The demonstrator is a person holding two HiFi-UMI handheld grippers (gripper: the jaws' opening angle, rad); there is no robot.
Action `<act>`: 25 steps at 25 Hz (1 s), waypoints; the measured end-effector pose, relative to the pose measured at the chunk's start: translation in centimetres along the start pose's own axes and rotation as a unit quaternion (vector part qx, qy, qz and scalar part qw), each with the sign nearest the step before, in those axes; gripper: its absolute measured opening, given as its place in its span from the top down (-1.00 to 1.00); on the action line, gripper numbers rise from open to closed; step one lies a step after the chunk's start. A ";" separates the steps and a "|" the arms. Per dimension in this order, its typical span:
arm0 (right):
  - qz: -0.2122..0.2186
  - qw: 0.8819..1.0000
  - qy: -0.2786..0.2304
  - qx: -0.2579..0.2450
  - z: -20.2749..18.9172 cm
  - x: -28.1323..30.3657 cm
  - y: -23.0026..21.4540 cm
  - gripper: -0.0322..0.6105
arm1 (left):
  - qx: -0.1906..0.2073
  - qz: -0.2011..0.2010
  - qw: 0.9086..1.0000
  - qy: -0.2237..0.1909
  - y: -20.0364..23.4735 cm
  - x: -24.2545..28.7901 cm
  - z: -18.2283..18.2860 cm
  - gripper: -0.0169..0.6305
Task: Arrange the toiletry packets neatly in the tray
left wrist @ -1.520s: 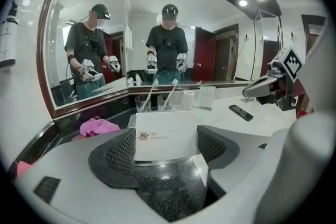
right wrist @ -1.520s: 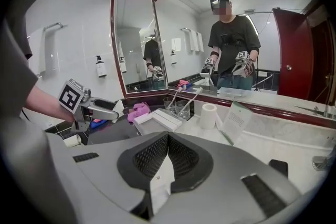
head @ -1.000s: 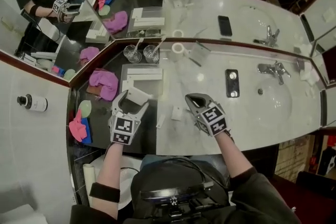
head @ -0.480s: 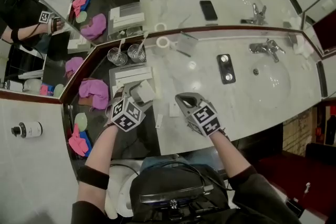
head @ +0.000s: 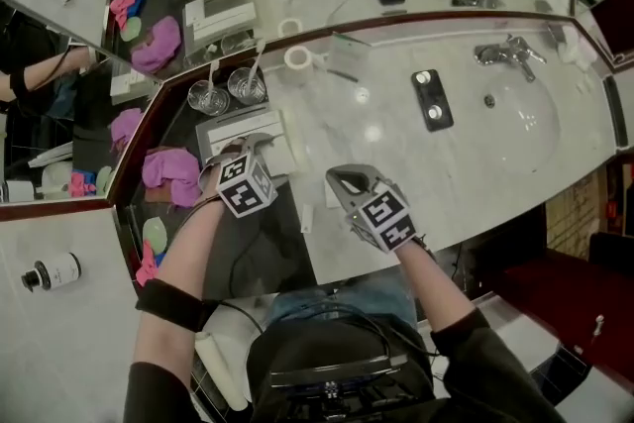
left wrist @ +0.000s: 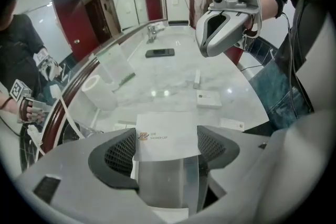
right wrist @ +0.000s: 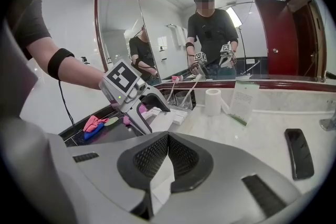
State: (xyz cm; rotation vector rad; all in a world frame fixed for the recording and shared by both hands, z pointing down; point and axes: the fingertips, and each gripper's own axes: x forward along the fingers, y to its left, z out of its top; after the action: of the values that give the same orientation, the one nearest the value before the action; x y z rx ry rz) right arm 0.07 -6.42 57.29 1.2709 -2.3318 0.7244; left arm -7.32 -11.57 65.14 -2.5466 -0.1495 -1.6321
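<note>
Shower cap packet [left wrist: 167, 131]: a flat white carton, held by the left gripper [head: 250, 152] with its fingers [left wrist: 118, 152] spread wide and a pad pressed against each side. Position: over the near right part of the white tray [head: 210, 136] at the left end of the marble surface [head: 396, 163]; whether it touches the tray cannot be told. Long white packets already lie in the tray. Three loose packets [left wrist: 209, 98] lie on the surface right of the tray, near the right gripper [head: 335, 179], whose fingers [right wrist: 147, 157] are closed tip to tip with nothing gripped. Beyond the tray stand two glasses [head: 209, 97] holding toothbrushes, with a toilet roll [head: 296, 57] to their right. A pink cloth [head: 168, 170] lies left of the tray; a black phone [head: 428, 99] lies near the basin [head: 515, 129].
</note>
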 end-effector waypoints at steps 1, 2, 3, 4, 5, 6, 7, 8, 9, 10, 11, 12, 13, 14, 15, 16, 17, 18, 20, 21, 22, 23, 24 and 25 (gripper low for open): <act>-0.002 1.000 0.000 0.003 -0.2 0.1 -0.1 0.85 | 0.001 -0.005 1.000 0.003 0.1 0.4 -0.1 -0.19; -0.004 1.000 0.000 0.007 -0.5 0.1 -0.2 0.85 | 0.002 -0.009 1.000 0.006 0.2 0.8 -0.2 -0.19; -0.006 1.000 0.001 0.010 -0.7 0.1 -0.3 0.85 | 0.002 -0.014 1.000 0.009 0.2 1.1 -0.4 -0.19; -0.008 1.000 0.002 0.014 -1.0 0.0 -0.5 0.85 | 0.002 -0.018 1.000 0.011 0.2 1.4 -0.5 -0.19; -0.011 1.000 0.002 0.017 -1.2 0.0 -0.7 0.85 | 0.002 -0.022 1.000 0.013 0.2 1.7 -0.5 -0.19; -0.013 1.000 0.003 0.019 -1.4 -0.1 -0.9 0.85 | 0.002 -0.025 1.000 0.015 0.1 2.0 -0.6 -0.19; -0.016 1.000 0.004 0.022 -1.6 -0.2 -1.1 0.85 | 0.003 -0.028 0.999 0.017 0.1 2.2 -0.7 -0.19; -0.019 1.000 0.004 0.024 -1.8 -0.3 -1.3 0.85 | 0.003 -0.029 0.999 0.019 0.1 2.4 -0.8 -0.19; -0.021 0.999 0.004 0.027 -2.0 -0.4 -1.6 0.85 | 0.001 -0.031 0.999 0.019 0.1 2.6 -0.9 -0.19; -0.024 0.999 0.004 0.029 -2.1 -0.5 -1.8 0.85 | -0.004 -0.033 0.999 0.018 0.2 2.8 -1.0 -0.19; -0.027 0.999 0.004 0.031 -2.3 -0.6 -2.1 0.85 | -0.010 -0.035 0.999 0.016 0.2 2.9 -0.9 -0.19; -0.029 0.999 0.004 0.033 -2.4 -0.8 -2.3 0.85 | -0.017 -0.036 0.999 0.013 0.3 2.9 -0.8 -0.19; -0.031 0.999 0.005 0.034 -2.6 -1.0 -2.5 0.85 | -0.022 -0.037 0.999 0.010 0.4 3.0 -0.7 -0.20; -0.033 0.999 0.005 0.035 -2.7 -1.2 -2.6 0.85 | -0.025 -0.036 0.999 0.008 0.4 3.0 -0.7 -0.20; -0.035 0.999 0.005 0.036 -2.8 -1.3 -2.7 0.85 | -0.025 -0.035 0.999 0.006 0.4 3.0 -0.7 -0.21; -0.036 0.999 0.005 0.036 -2.9 -1.4 -2.8 0.85 | -0.024 -0.032 0.999 0.005 0.5 3.0 -0.6 -0.22; -0.037 0.999 0.005 0.037 -3.0 -1.6 -2.8 0.85 | -0.023 -0.028 0.999 0.003 0.5 3.0 -0.6 -0.24; -0.037 0.999 0.005 0.037 -3.1 -1.7 -2.8 0.85 | -0.022 -0.023 0.999 0.002 0.5 3.0 -0.5 -0.30; -0.038 0.999 0.005 0.037 -3.2 -2.0 -2.8 0.85 | -0.023 -0.015 1.000 -0.001 0.5 3.0 -0.4 -0.40; -0.038 0.999 0.005 0.037 -3.3 -2.1 -2.8 0.85 | -0.024 -0.011 1.000 -0.002 0.5 2.9 -0.4 -0.42; -0.038 0.999 0.005 0.037 -3.3 -2.2 -2.7 0.85 | -0.025 -0.008 1.000 -0.002 0.5 2.8 -0.5 -0.42; -0.038 0.999 0.005 0.036 -3.4 -2.3 -2.7 0.85 | -0.025 -0.005 1.000 -0.002 0.5 2.8 -0.5 -0.42; -0.039 0.999 0.004 0.036 -3.4 -2.4 -2.7 0.85 | -0.025 -0.002 1.000 -0.002 0.5 2.6 -0.5 -0.42; -0.039 0.999 0.004 0.036 -3.4 -2.5 -2.7 0.85 | -0.024 0.002 1.000 -0.003 0.5 2.4 -0.4 -0.42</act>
State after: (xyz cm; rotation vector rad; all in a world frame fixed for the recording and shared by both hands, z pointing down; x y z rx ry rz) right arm 3.99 -3.95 59.26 1.3792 -2.2537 0.7920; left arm -6.63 -12.08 67.51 -2.5868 -0.1066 -1.6456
